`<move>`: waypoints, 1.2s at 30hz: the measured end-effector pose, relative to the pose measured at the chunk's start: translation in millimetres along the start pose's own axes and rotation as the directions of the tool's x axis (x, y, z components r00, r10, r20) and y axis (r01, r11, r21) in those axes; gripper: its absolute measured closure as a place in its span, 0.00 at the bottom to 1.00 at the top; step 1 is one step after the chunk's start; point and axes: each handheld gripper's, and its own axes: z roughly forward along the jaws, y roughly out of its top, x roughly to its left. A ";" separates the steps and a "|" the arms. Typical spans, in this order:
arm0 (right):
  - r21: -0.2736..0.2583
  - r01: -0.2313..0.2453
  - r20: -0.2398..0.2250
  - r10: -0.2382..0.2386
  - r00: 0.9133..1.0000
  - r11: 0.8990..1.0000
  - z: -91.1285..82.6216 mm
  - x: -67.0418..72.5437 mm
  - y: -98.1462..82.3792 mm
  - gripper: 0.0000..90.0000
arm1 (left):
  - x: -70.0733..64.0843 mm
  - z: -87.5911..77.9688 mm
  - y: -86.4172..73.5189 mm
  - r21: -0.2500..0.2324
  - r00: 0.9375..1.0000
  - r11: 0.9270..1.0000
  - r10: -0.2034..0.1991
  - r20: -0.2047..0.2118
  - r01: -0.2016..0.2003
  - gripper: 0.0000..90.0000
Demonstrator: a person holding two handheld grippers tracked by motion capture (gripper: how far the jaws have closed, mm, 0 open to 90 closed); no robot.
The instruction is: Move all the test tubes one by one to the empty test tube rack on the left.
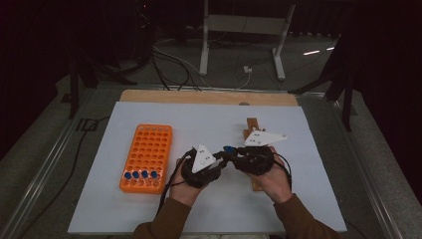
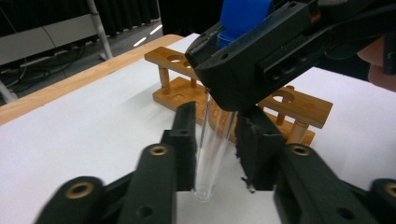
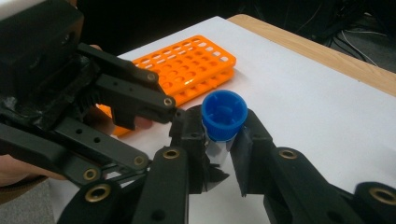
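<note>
A white table [image 1: 149,204] with a wooden far edge carries an orange rack [image 1: 148,157] left of the jaws and a wooden stand [image 2: 243,100] just beyond them.

clear test tube [image 2: 211,154] w/ blue cap [image 3: 224,113], upright, held off the white table mid-air; orange rack [image 1: 147,157] flat at table left, four blue-capped tubes in a near row; wooden rack [image 2: 243,100] just behind tube
</note>
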 end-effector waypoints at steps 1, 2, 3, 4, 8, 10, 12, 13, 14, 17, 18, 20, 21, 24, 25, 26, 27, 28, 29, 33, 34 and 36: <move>0.001 0.002 0.000 -0.002 1.000 1.000 0.1 0.3 0.2 0.85 | -0.5 0.1 0.0 0.001 1.000 1.000 0.005 0.000 -0.005 0.85; 0.003 0.004 0.000 -0.004 1.000 1.000 0.2 0.7 0.4 0.85 | -1.1 0.3 -0.2 0.001 1.000 1.000 0.008 0.001 -0.008 0.86; 0.003 0.005 -0.001 -0.005 1.000 1.000 0.3 0.4 0.4 0.85 | -1.6 0.4 -0.3 0.001 1.000 1.000 0.011 0.002 -0.011 0.86; 0.003 0.001 -0.004 -0.001 1.000 1.000 0.4 -0.1 0.3 0.85 | -1.8 0.7 -0.4 0.001 1.000 1.000 0.009 0.004 -0.009 0.87; -0.006 -0.008 -0.013 0.008 1.000 1.000 -0.7 -2.4 0.0 0.77 | -0.2 1.5 -1.6 0.011 1.000 1.000 0.001 0.001 -0.001 0.87; -0.015 -0.010 -0.019 0.010 1.000 1.000 -2.8 -3.6 0.4 0.69 | 1.5 1.8 -3.0 0.016 1.000 1.000 -0.012 -0.010 0.012 0.87; -0.019 -0.011 -0.020 0.011 1.000 1.000 -4.6 -5.0 0.5 0.61 | 3.1 1.7 -3.8 0.017 1.000 1.000 -0.023 -0.013 0.024 0.87; -0.023 -0.011 -0.014 0.010 1.000 1.000 -5.5 -5.7 0.2 0.57 | 4.2 1.3 -4.1 0.013 0.999 0.999 -0.032 -0.013 0.032 0.87; -0.028 -0.012 -0.010 0.012 1.000 1.000 -6.9 -7.1 -0.2 0.53 | 4.7 1.0 -4.2 0.012 0.999 0.999 -0.037 -0.016 0.037 0.87; -0.044 -0.022 0.000 0.022 1.000 0.999 -10.4 -10.9 -1.9 0.41 | 6.9 -0.6 -4.3 0.015 0.998 0.999 -0.050 -0.029 0.050 0.87; -0.051 -0.027 0.002 0.027 1.000 0.998 -11.8 -12.4 -2.5 0.36 | 7.7 -1.1 -4.3 0.015 0.998 0.998 -0.054 -0.035 0.054 0.87; -0.064 -0.021 0.020 0.023 1.000 0.998 -15.1 -13.9 -4.0 0.32 | 9.2 -3.0 -4.0 0.015 0.997 0.998 -0.061 -0.042 0.062 0.87; -0.071 -0.016 0.025 0.018 1.000 0.997 -16.7 -14.5 -4.7 0.29 | 9.8 -4.2 -3.8 0.012 0.997 0.998 -0.064 -0.044 0.065 0.87; -0.081 -0.004 0.048 0.008 0.999 0.997 -20.6 -15.9 -6.3 0.19 | 12.1 -8.1 -3.3 0.006 0.996 0.997 -0.074 -0.055 0.075 0.87; -0.083 -0.002 0.057 0.007 0.998 0.997 -21.6 -16.5 -6.8 0.17 | 13.3 -9.4 -3.3 0.004 0.995 0.997 -0.075 -0.059 0.075 0.87; -0.086 -0.002 0.064 0.008 0.998 0.996 -22.6 -17.2 -7.4 0.16 | 14.6 -10.7 -3.3 0.003 0.995 0.997 -0.077 -0.063 0.078 0.87; -0.084 0.000 0.076 0.007 0.997 0.996 -23.2 -17.7 -8.0 0.12 | 15.7 -12.0 -3.4 0.003 0.994 0.997 -0.082 -0.071 0.083 0.87; -0.080 0.006 0.091 0.001 0.996 0.997 -23.1 -18.6 -9.0 0.10 | 16.9 -13.2 -3.5 0.005 0.993 0.997 -0.083 -0.079 0.083 0.87; -0.077 0.011 0.105 -0.003 0.995 0.997 -22.9 -19.4 -10.0 0.07 | 18.2 -14.6 -3.7 0.004 0.993 0.997 -0.081 -0.084 0.082 0.87; -0.065 0.008 0.122 0.000 0.993 0.998 -21.3 -23.7 -15.1 0.04 | 22.6 -21.7 -3.6 -0.012 0.991 0.996 -0.094 -0.092 0.093 0.87; -0.060 0.005 0.129 0.002 0.992 0.998 -20.7 -25.0 -16.7 0.04 | 23.4 -23.1 -3.4 -0.015 0.991 0.995 -0.095 -0.092 0.094 0.87; -0.051 0.011 0.146 -0.003 0.989 0.999 -20.0 -26.0 -18.8 0.04 | 25.4 -27.3 -2.6 -0.026 0.991 0.995 -0.098 -0.096 0.095 0.87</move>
